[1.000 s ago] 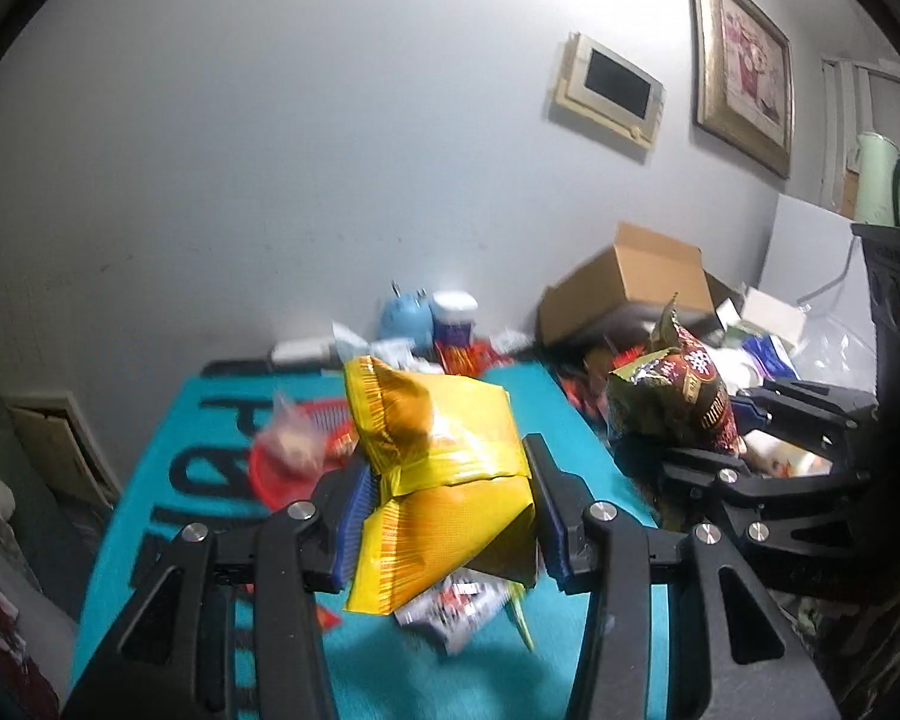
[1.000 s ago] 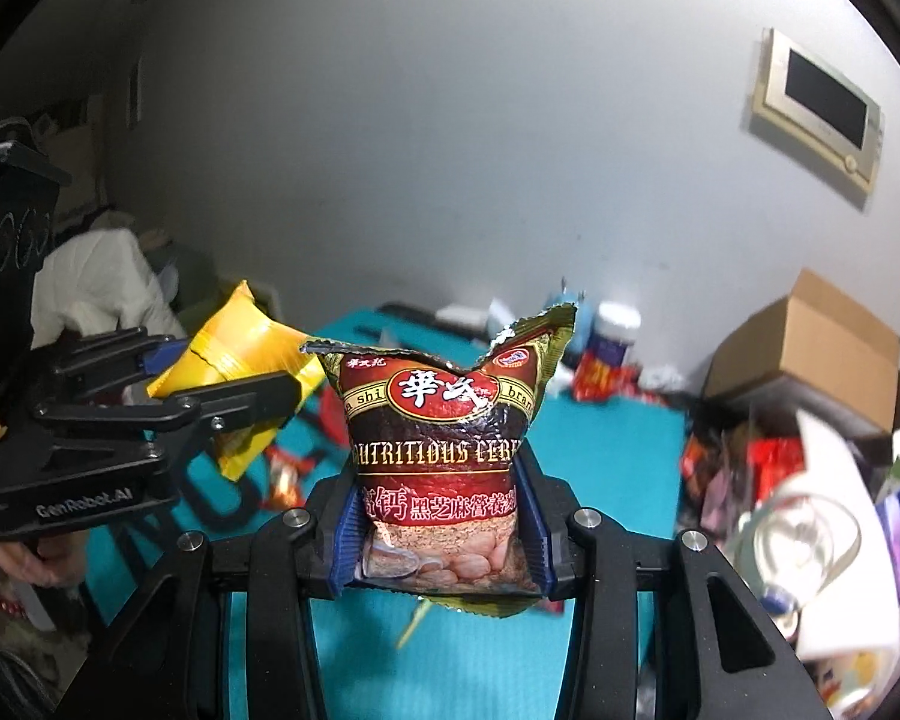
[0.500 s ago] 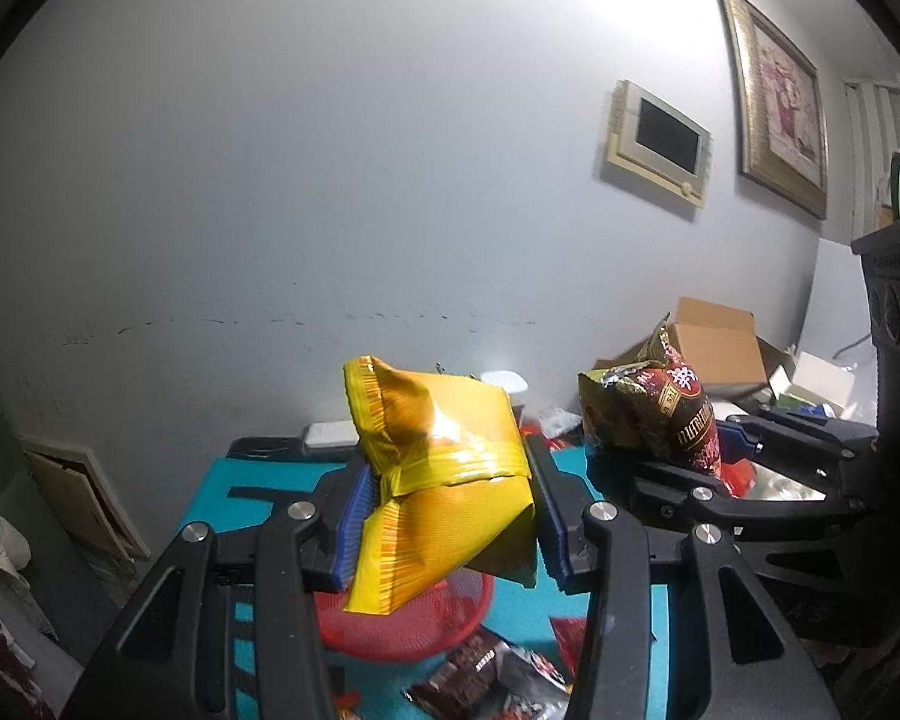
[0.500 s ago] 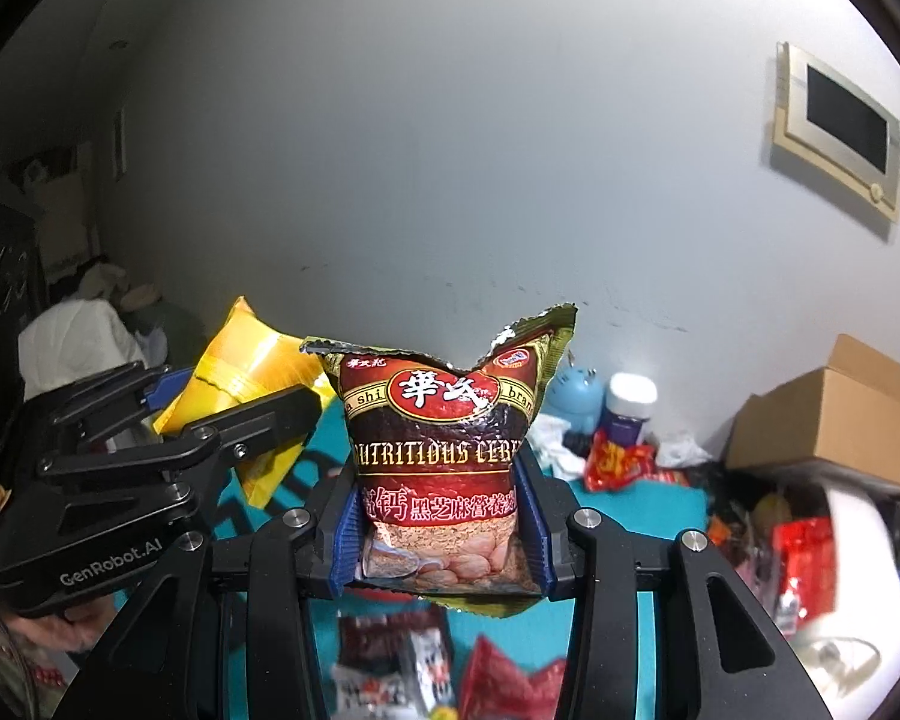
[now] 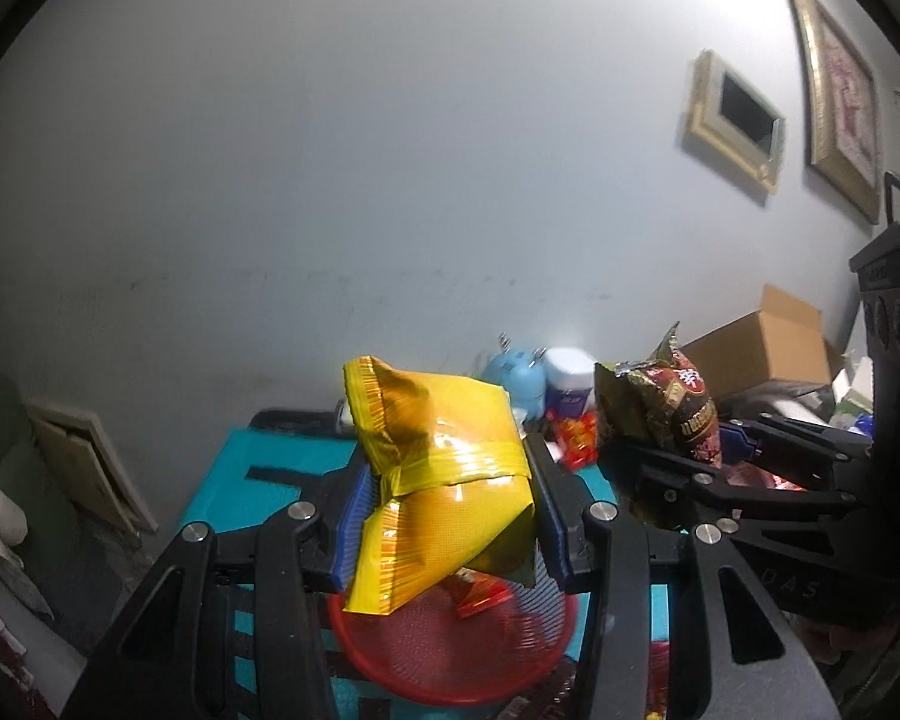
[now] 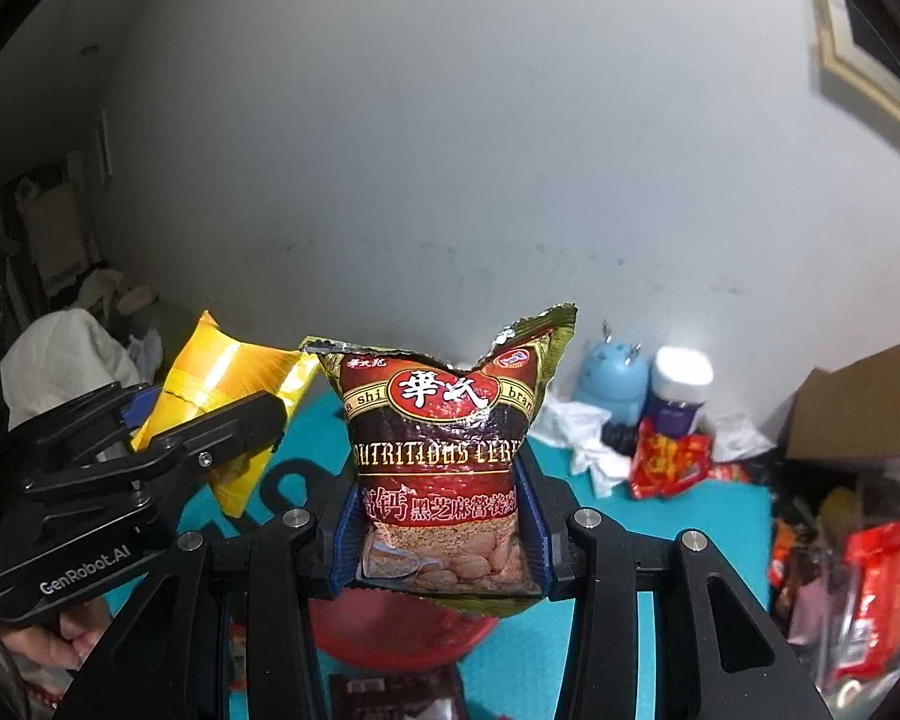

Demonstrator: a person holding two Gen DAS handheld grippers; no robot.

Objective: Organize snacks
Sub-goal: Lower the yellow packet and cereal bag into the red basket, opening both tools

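Over the teal desk (image 5: 270, 456) a red mesh basket (image 5: 450, 654) sits below both tools. Above it the left tool (image 5: 444, 516) is closed on a yellow snack bag (image 5: 444, 480), held in the air over the basket. Beside it, the right tool (image 6: 441, 531) is closed on a dark red cereal bag (image 6: 441, 456), which stands upright between the blue pads (image 6: 348, 534). A small red packet (image 5: 480, 591) lies in the basket.

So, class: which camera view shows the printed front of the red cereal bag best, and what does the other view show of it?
The right wrist view: the red cereal bag faces the lens, label readable, clamped in the right gripper. The left wrist view shows it side-on and blurred, label unreadable.
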